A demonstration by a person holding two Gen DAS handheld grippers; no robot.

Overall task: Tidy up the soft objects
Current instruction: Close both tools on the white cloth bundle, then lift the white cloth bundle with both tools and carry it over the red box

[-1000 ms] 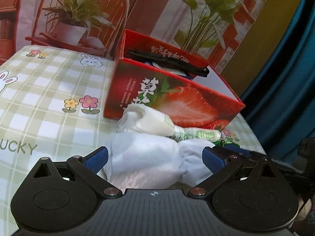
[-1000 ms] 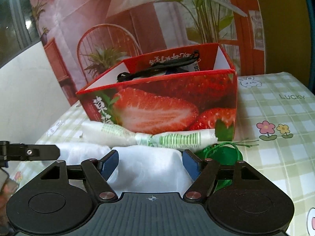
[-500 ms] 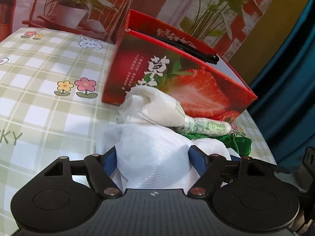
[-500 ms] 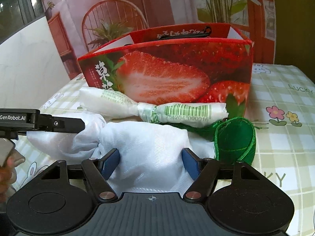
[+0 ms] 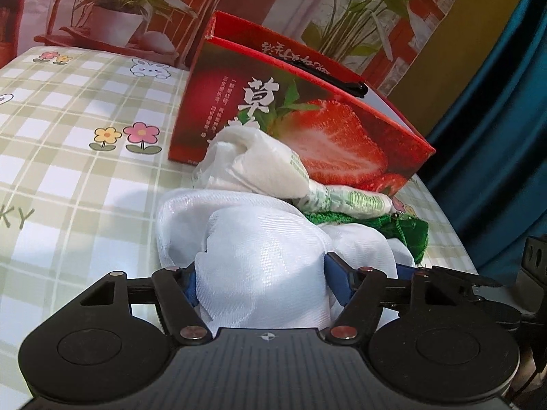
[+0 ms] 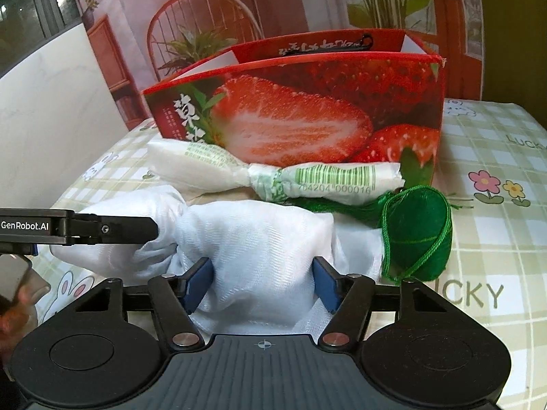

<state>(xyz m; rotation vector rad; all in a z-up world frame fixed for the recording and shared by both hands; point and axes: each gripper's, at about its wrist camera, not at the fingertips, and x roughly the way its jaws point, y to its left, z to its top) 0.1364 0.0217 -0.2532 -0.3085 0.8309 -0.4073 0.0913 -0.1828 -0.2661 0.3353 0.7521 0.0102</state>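
Note:
A white mesh cloth (image 5: 259, 249) (image 6: 259, 239) lies bunched on the checked tablecloth in front of a red strawberry box (image 5: 307, 119) (image 6: 307, 109). My left gripper (image 5: 261, 278) is shut on one end of the cloth. It also shows from the side in the right wrist view (image 6: 150, 229). My right gripper (image 6: 263, 278) is shut on the other end. A twisted white plastic bag with green print (image 5: 273, 167) (image 6: 273, 171) lies against the box. A green mesh pouch (image 5: 407, 232) (image 6: 417, 235) lies beside the cloth.
The box is open on top, with black handles (image 6: 328, 46) lying in it. The checked tablecloth (image 5: 68, 157) runs left to a printed backdrop. A blue curtain (image 5: 495, 136) hangs past the table's right edge.
Both grippers have moved forward and lower onto the white cloth, and their fingers have closed in on it. The cloth has bunched up between them.

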